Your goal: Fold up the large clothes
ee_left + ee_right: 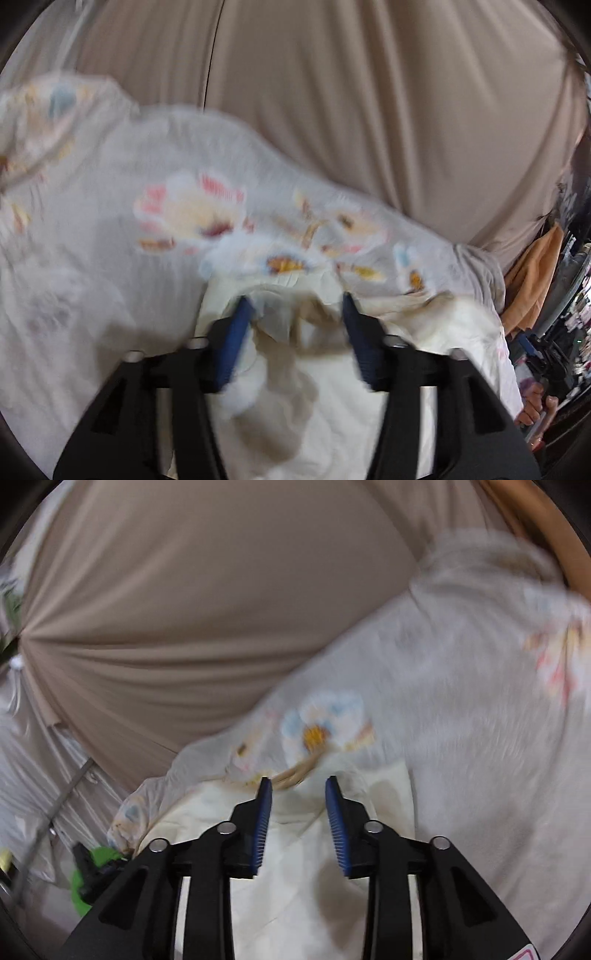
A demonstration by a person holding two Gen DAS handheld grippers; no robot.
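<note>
A large pale garment with a flower print lies spread on a beige sheet. Its cream inner side is turned up along the near edge. My left gripper hangs over that cream edge with its blue pads wide apart. A loose fold lies by the left pad, and neither pad presses on the cloth. In the right wrist view the same garment runs up to the right. My right gripper is open above the cream edge, with only a gap between its pads. Both views are blurred.
The beige sheet fills the far side. An orange cloth hangs at the right with dark clutter behind, and a person's hand shows below it. A green object lies at lower left, and a wooden edge at upper right.
</note>
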